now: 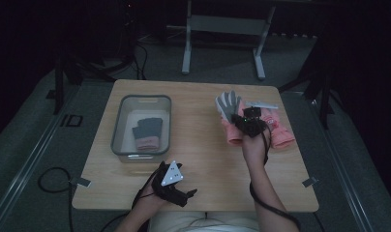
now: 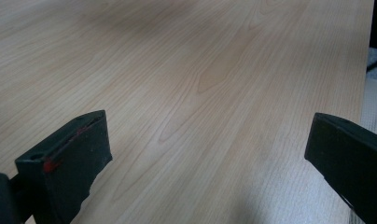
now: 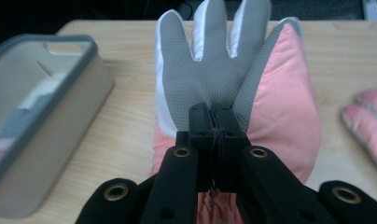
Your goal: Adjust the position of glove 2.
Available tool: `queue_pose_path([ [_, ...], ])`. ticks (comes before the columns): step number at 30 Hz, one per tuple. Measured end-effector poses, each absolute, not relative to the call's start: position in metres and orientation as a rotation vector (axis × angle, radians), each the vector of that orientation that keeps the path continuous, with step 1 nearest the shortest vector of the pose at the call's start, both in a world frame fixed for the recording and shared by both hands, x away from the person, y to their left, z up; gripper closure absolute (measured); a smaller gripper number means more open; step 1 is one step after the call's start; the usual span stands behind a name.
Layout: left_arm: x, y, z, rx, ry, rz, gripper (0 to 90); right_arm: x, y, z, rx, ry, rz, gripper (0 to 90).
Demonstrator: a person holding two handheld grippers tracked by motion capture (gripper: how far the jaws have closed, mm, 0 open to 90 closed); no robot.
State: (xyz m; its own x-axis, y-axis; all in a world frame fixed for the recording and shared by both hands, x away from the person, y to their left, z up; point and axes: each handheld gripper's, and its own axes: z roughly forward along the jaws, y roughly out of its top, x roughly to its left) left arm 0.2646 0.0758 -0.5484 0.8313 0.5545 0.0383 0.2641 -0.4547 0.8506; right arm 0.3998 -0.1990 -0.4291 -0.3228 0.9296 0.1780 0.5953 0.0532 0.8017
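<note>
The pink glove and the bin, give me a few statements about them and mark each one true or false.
1. The right gripper is shut on the pink glove. True.
2. The left gripper holds a glove. False: its fingers stand wide apart over bare table.
3. The bin has a dark glove lying in it. True.
4. The bin sits on the right half of the table. False: in the high view it sits on the left half.
5. A second pink glove lies on the table to the right of the held one. True.
</note>
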Motion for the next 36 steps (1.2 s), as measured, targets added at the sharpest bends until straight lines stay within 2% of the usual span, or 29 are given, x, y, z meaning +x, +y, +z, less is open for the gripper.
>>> queue_pose_path([
  [8, 0.261, 0.079, -0.547, 2.033, 0.625, 0.421, 0.0, 0.375, -0.186, -0.46, 1.654, 1.915, 1.154, 88.1],
  [23, 0.255, 0.078, -0.55, 2.063, 0.607, 0.42, 0.0, 0.391, -0.153, -0.527, 1.804, 2.049, 1.001, 86.6],
  [30, 0.255, 0.077, -0.551, 2.066, 0.594, 0.414, 0.0, 0.394, -0.145, -0.531, 1.818, 2.037, 1.006, 77.5],
  [34, 0.257, 0.078, -0.553, 2.071, 0.587, 0.399, 0.0, 0.391, -0.147, -0.519, 1.761, 2.063, 1.085, 67.4],
  [36, 0.257, 0.079, -0.554, 2.071, 0.587, 0.414, 0.0, 0.389, -0.148, -0.514, 1.723, 2.072, 1.11, 66.5],
])
